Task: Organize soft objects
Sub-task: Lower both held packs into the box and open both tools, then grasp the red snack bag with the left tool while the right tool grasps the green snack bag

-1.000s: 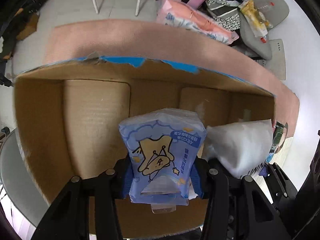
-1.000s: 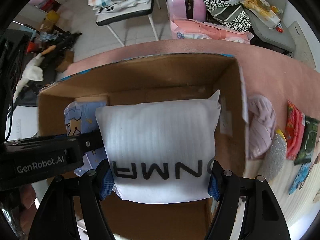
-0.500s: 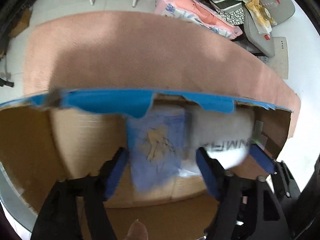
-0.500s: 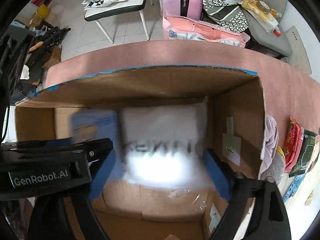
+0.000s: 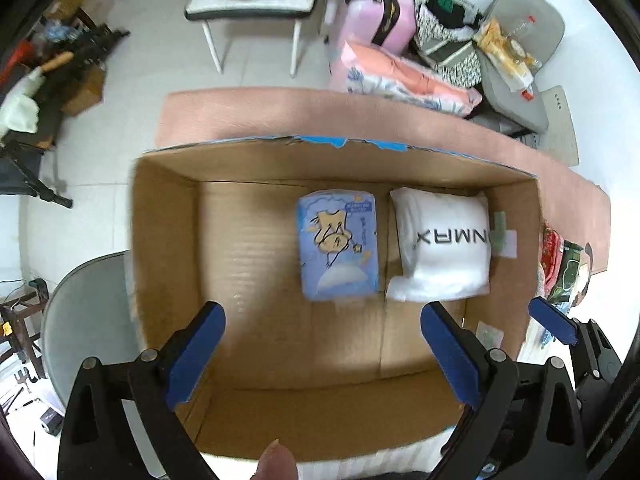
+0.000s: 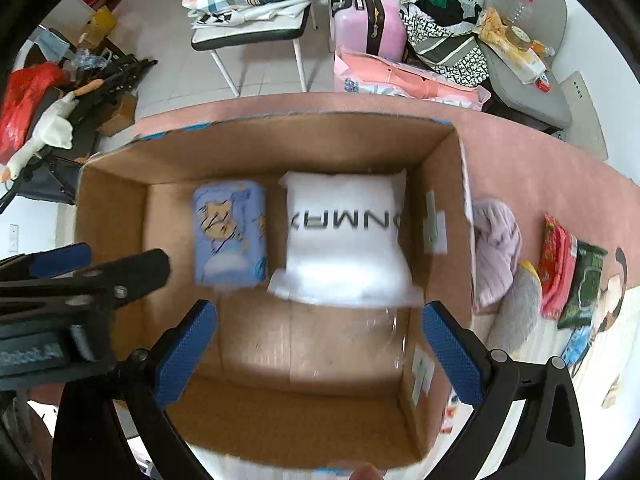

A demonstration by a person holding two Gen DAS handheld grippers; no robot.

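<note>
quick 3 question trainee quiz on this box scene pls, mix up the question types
1. True or false: the blue cartoon-print tissue pack lies on the floor of the brown cardboard box, gripped by neither tool.
2. Multiple choice: the white plastic-wrapped pillow with black lettering lies where, seen from the right wrist camera? A) outside the box B) left of the tissue pack C) right of the tissue pack, by the box's right wall
3. Fill in: the left gripper and right gripper both stand ____.

Key: 1 true; 2 C; 3 open
</note>
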